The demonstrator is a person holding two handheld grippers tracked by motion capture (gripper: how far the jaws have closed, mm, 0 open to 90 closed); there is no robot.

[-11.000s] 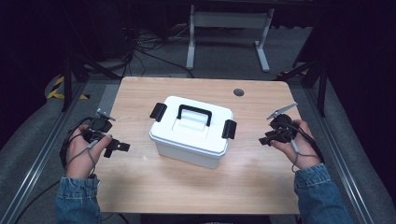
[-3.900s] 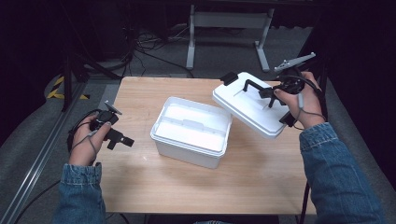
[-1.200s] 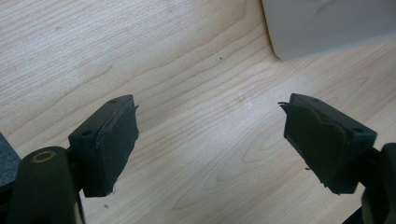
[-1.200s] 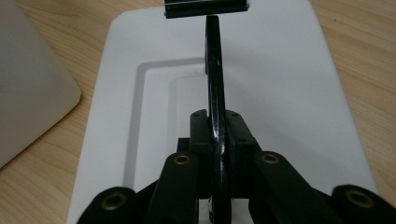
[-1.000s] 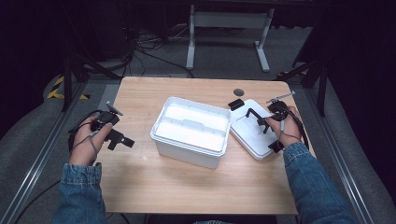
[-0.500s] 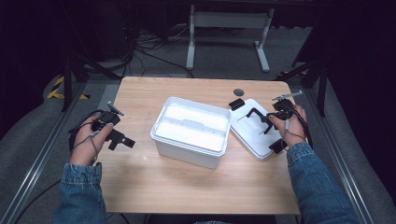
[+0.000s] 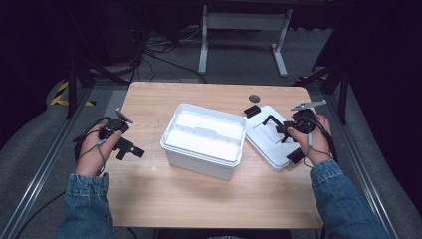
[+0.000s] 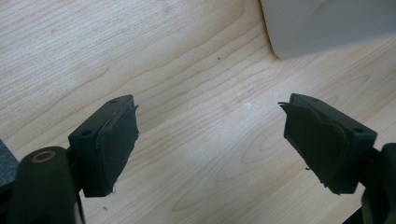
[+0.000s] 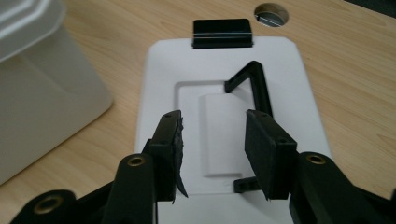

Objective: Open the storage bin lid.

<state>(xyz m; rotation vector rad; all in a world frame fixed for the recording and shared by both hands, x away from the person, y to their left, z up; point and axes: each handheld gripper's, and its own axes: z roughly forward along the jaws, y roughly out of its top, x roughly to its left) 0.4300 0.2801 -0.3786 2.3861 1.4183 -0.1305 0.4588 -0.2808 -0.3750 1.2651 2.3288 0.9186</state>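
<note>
A white plastic box (image 7: pixel 204 142) stands open in the middle of the wooden table, its wall also in the left gripper view (image 8: pixel 327 23) and the right gripper view (image 9: pixel 42 84). Its white lid (image 7: pixel 266 144) lies flat on the table to the right, black handle (image 9: pixel 259 79) raised. My right gripper (image 7: pixel 283 130) hovers just above the lid (image 9: pixel 289 93). Its jaws (image 9: pixel 212 121) have just been opening, and nothing is between them. My left gripper (image 7: pixel 128 148) rests at the table's left, open (image 8: pixel 210 126) over bare wood.
A black latch clip (image 9: pixel 222 32) sits at the lid's far end. A round cable hole (image 7: pixel 254 98) is in the table behind it. A metal stand (image 7: pixel 242 30) and cables lie on the floor beyond the table (image 7: pixel 199 199).
My right gripper has let go of the lid's handle, opened, and lifted back a little towards the person. The lid stays flat on the table. The left gripper has not moved.
</note>
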